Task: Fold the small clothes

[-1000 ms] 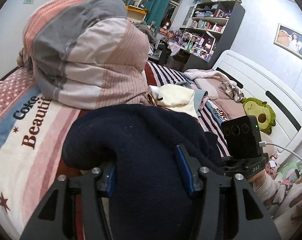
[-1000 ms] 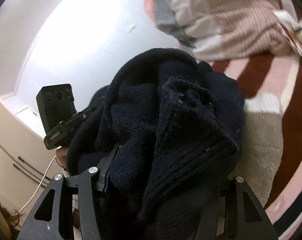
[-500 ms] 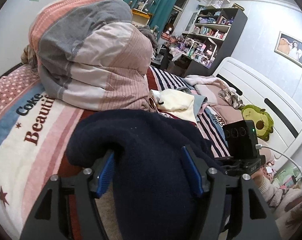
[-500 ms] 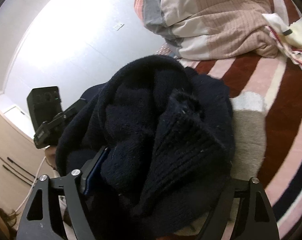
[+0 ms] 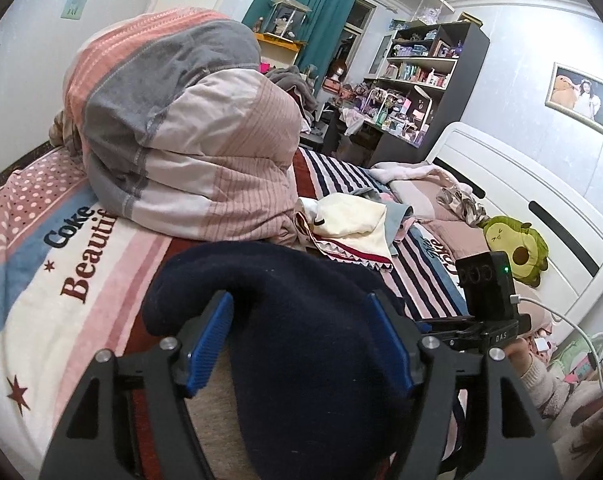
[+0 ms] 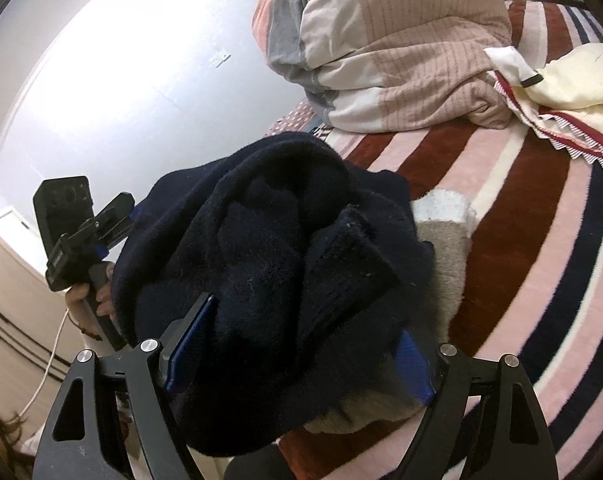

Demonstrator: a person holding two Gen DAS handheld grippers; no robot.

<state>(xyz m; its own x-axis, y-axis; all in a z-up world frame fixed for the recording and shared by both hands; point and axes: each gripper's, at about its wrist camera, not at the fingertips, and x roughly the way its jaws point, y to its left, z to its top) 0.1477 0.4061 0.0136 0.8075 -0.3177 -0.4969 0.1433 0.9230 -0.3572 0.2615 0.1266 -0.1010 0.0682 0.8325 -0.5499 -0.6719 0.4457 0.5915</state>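
A dark navy knitted garment (image 5: 301,340) is bunched over the striped bed cover. It fills the space between the blue pads of my left gripper (image 5: 301,312), whose jaws stand wide apart. In the right wrist view the same garment (image 6: 277,280) lies heaped between the wide-apart jaws of my right gripper (image 6: 301,344). A beige and white cloth (image 6: 441,256) lies under the garment. The left gripper's body shows in the right wrist view (image 6: 85,236), and the right gripper's body in the left wrist view (image 5: 489,292).
A big rolled duvet (image 5: 181,128) lies on the bed behind the garment. A cream garment with red trim (image 5: 349,224) lies to its right. An avocado plush (image 5: 513,244) sits by the white headboard (image 5: 541,184). Shelves (image 5: 417,80) stand beyond.
Both grippers' jaws have spread wider around the navy garment. The garment has sunk lower onto the bed and both cameras have drawn back a little.
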